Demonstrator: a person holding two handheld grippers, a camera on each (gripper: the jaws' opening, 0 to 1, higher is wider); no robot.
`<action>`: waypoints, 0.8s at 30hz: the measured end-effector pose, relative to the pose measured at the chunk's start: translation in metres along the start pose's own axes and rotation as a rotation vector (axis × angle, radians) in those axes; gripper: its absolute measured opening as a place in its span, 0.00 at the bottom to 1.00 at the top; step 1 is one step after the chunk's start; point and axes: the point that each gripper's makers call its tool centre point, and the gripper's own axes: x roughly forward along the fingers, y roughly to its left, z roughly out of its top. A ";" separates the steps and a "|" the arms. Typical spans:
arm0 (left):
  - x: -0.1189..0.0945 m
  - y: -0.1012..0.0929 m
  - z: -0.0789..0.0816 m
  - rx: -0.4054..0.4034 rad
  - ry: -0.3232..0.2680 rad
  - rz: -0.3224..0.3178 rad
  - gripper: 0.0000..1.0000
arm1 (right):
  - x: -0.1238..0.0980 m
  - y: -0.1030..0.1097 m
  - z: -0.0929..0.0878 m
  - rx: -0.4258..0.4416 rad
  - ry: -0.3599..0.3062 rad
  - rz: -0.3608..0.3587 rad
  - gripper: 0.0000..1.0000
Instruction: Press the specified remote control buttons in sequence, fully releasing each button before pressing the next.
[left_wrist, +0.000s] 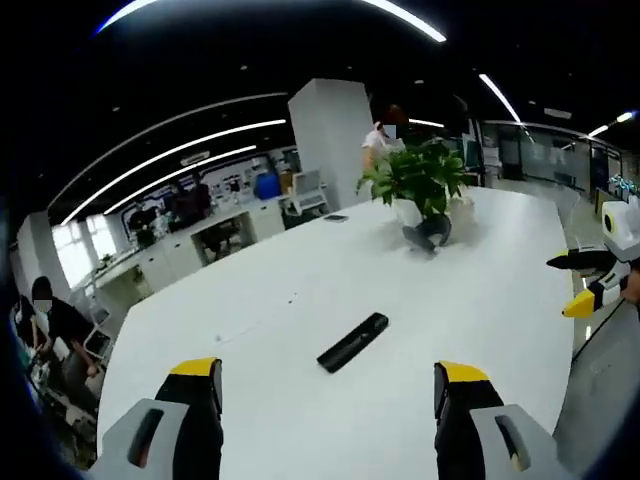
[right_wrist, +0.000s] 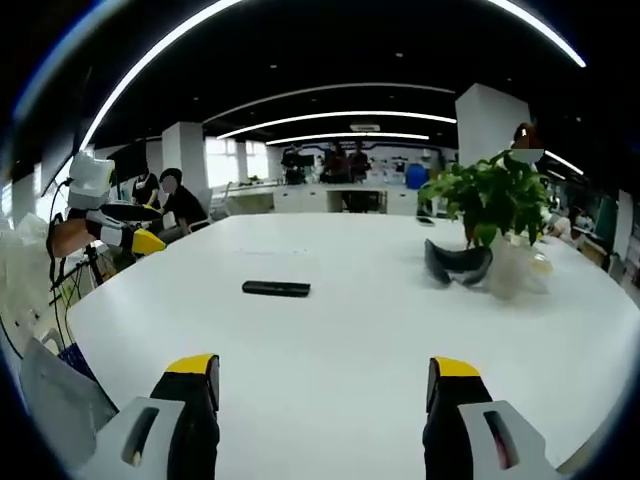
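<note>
A slim black remote control (left_wrist: 353, 341) lies flat on the white table (left_wrist: 480, 290), ahead of my left gripper (left_wrist: 328, 385), whose jaws stand wide apart with nothing between them. The right gripper view has the same remote control (right_wrist: 276, 288) left of centre on the table (right_wrist: 360, 340), well beyond my right gripper (right_wrist: 322, 382), which is open and empty too. The right gripper (left_wrist: 585, 282) comes into the left gripper view at the right edge. The left gripper (right_wrist: 118, 232) appears at the left of the right gripper view.
A potted green plant (left_wrist: 420, 180) stands at the far end of the table beside a dark curved object (left_wrist: 428, 235). The plant (right_wrist: 492, 200) and dark object (right_wrist: 458, 262) sit to the right. A white pillar (left_wrist: 332, 135), desks and several people are behind.
</note>
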 end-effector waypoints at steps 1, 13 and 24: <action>0.006 0.001 0.001 0.018 0.005 -0.010 0.90 | 0.000 0.000 0.000 -0.001 0.000 -0.001 0.85; 0.060 0.007 0.004 0.025 0.080 -0.113 0.85 | -0.001 -0.007 -0.001 0.032 0.002 -0.023 0.85; 0.105 -0.008 -0.022 0.117 0.231 -0.264 0.83 | 0.003 -0.005 -0.010 0.047 0.045 -0.003 0.83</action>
